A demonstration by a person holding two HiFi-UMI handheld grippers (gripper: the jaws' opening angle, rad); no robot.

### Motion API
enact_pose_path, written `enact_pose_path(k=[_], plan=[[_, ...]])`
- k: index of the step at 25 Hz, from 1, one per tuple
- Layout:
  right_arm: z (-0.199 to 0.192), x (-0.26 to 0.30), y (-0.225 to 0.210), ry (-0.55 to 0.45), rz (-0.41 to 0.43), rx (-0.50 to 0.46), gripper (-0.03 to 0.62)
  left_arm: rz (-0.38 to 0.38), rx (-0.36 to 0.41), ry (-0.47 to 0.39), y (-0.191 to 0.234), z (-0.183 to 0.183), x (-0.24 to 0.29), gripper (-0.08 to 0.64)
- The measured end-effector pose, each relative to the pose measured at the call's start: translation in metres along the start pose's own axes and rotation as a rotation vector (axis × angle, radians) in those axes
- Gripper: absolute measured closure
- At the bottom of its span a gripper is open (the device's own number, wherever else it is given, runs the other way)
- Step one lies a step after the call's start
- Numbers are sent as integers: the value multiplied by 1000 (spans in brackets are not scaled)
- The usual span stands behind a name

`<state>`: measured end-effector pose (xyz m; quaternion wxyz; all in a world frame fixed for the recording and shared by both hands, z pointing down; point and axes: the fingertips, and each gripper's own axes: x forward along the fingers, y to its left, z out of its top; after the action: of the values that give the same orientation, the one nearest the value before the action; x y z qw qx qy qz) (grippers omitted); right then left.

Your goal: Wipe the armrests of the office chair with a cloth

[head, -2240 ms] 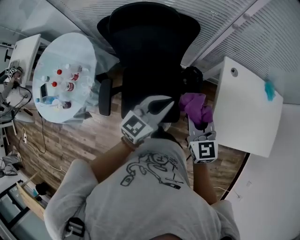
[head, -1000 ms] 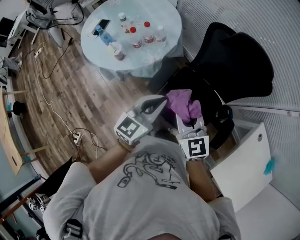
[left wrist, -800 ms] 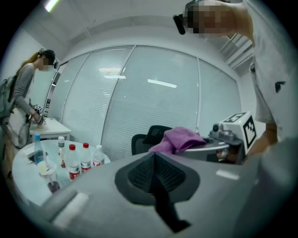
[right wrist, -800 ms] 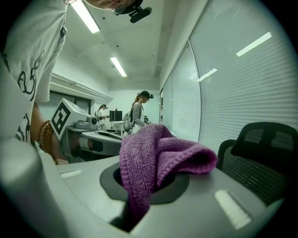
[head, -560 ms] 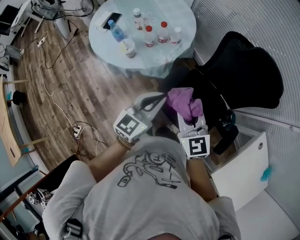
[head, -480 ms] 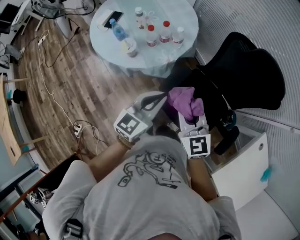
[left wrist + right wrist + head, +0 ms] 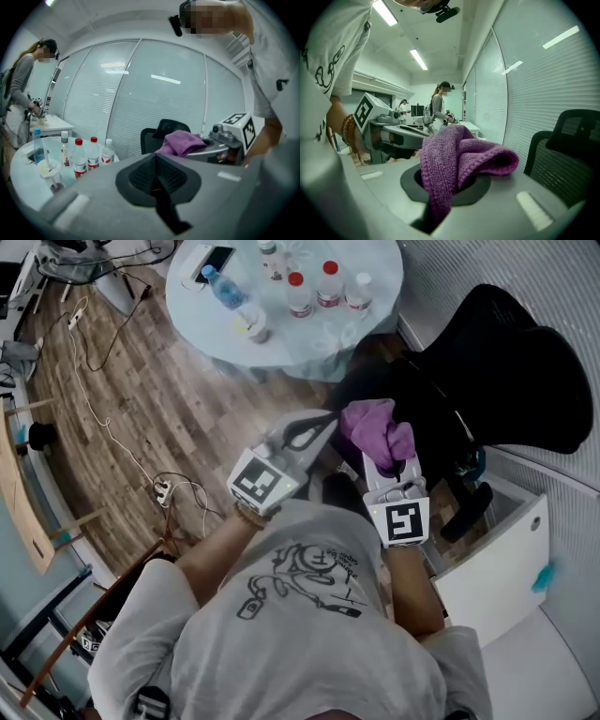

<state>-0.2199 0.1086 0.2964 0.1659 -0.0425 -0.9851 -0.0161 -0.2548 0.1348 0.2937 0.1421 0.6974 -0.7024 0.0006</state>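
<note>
The round table [image 7: 281, 334] with its bottles stands left of the chair [image 7: 525, 362]. Between table and chair, the left gripper [image 7: 323, 423] is clenched on nothing, its jaws pressed together. Just beside it, nearer the chair, the right gripper [image 7: 382, 454] pinches the purple cloth [image 7: 373, 427], which bunches over its jaws in front of the chair's seat. What looks like one armrest [image 7: 466, 510] lies at the chair's right side, apart from the cloth. The wipe will likely go best with the bunched fold laid flat on that pad and drawn along its length, while the empty gripper steadies the chair. The chair's other armrest is hidden, and its dark seat is hard to make out.
</note>
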Motion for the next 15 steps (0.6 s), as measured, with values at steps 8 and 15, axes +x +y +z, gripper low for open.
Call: enact_pose_path(k=[8,15], plan=[[-41,30,-20,47,9,-19,557,-7,-15,15,24,-32,30,560],[-75,53,-25,87,23,-13,557,-1,-35,42,44,-64,44,560]])
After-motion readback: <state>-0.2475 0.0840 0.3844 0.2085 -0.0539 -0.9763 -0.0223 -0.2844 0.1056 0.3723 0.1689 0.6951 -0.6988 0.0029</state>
